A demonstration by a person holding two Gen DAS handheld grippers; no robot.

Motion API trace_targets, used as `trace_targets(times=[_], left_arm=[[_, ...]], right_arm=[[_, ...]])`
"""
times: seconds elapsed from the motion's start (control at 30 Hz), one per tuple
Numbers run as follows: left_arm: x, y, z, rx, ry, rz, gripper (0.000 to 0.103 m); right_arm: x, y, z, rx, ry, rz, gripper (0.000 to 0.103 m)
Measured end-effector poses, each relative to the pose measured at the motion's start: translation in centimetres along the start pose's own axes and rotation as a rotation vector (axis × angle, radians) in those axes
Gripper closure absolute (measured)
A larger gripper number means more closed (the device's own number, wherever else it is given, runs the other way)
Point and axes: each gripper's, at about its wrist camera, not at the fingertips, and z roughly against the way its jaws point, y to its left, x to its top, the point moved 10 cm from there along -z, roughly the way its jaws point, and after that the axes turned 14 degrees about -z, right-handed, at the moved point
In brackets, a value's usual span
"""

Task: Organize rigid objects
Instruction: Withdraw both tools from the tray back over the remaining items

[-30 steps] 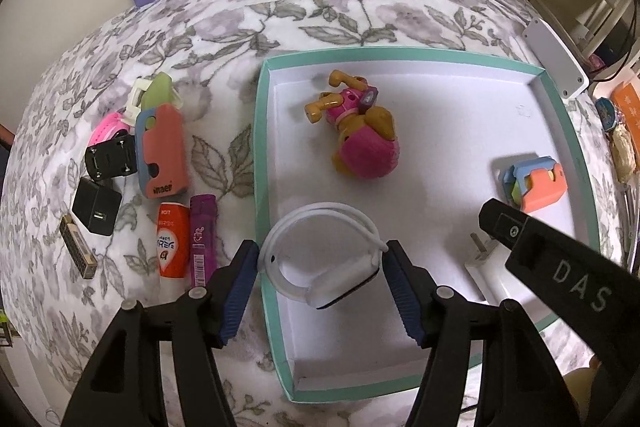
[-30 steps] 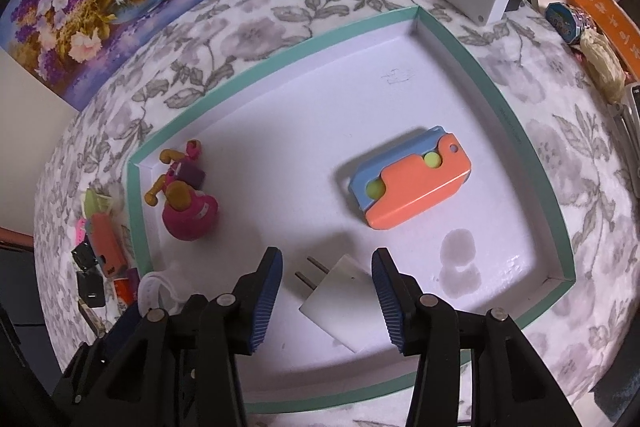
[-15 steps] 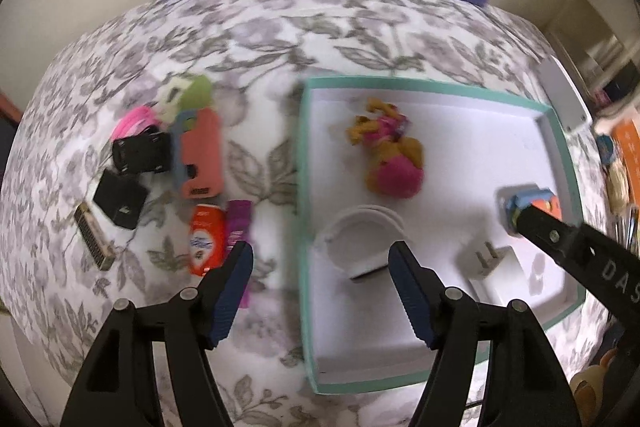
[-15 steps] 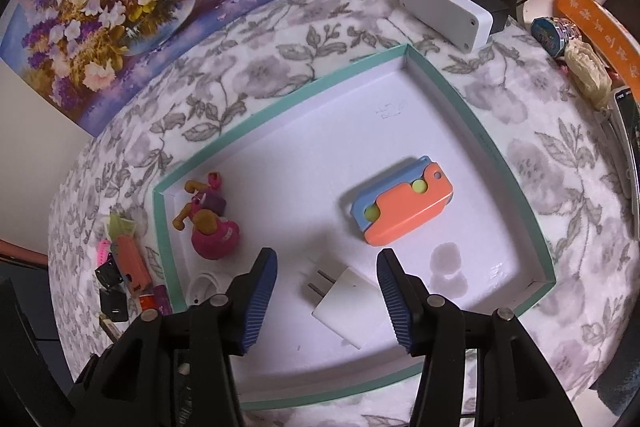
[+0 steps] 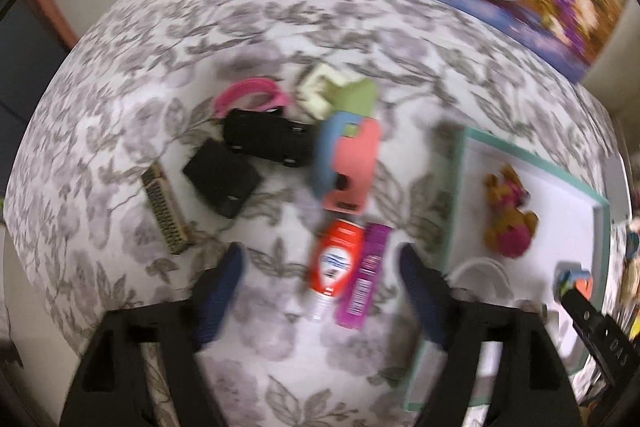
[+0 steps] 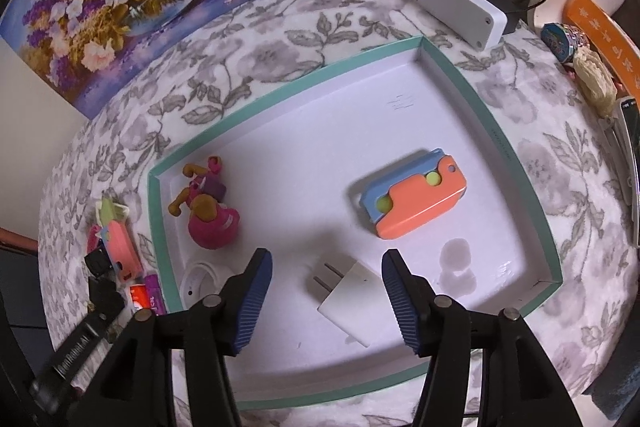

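Floral tablecloth (image 5: pixel 280 27) left of the teal-rimmed tray (image 6: pixel 500 131) carries our loose clutter, where the left gripper (image 5: pixel 320 287), jaws wide and empty, straddles a red tube (image 5: pixel 334 267); the right gripper (image 6: pixel 326 291) hangs equally wide over the tray's white charger (image 6: pixel 352 299).

Left tongs (image 5: pixel 320 291): swung off the tray (image 5: pixel 456 187), now over the red tube (image 5: pixel 336 259) outside.
Right tongs (image 6: pixel 326 291): lifted slightly above the white plug (image 6: pixel 352 297).

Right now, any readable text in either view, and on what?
"DAS": on the right hand-held gripper, seen faintly in the left wrist view.
Print on the left hand-held gripper: blurred, unreadable.
Labels on the red tube, purple box and coral case: blurred, unreadable.
Print on the tray wall: too small.
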Motion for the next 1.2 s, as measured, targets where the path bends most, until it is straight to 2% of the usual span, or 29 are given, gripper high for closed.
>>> trace_targets(times=[0.07,0.2,0.3,0.37,0.6,0.73,0.83,1.0,1.2], left_arm=[[0.1,1.0,0.0,-0.001,-0.002,0.032,0.01],[0.2,2.8,-0.1,0.009,-0.004,0.072,0.01],[0.2,4.1,0.0,0.007,-0.007,0.112,0.01],[0.0,5.0,0.1,-0.012,-0.009,0.147,0.01],[-0.4,8.0,0.6,0.0,-0.011,0.209,0.01],[-0.4,10.2,1.2,0.021,-0.024,0.229,0.009],[-0.1,11.9,1.9,0.041,-0.046,0.236,0.01],[0.0,14.4,2.2,0.031,-0.057,0.275,0.009],[-0.4,17.7,2.4,0.014,-0.064,0.337,0.01]], right_arm=[[-0.1,0.3,0.0,-0.014,-0.006,0.019,0.039],[-0.2,0.9,0.1,-0.045,-0.037,0.048,0.015],[-0.5,1.6,0.1,-0.056,-0.048,0.08,0.006],[-0.8,2.0,0.0,-0.059,-0.05,0.098,0.003],[-2.5,4.5,-0.3,-0.039,-0.048,0.169,0.003],[-3.6,6.9,0.5,-0.009,-0.077,0.213,0.002],[-4.7,9.5,1.1,0.036,-0.106,0.276,0.002],[-6.6,13.1,1.3,0.131,-0.089,0.317,0.002],[-8.7,16.0,0.5,0.169,-0.076,0.364,0.002]])
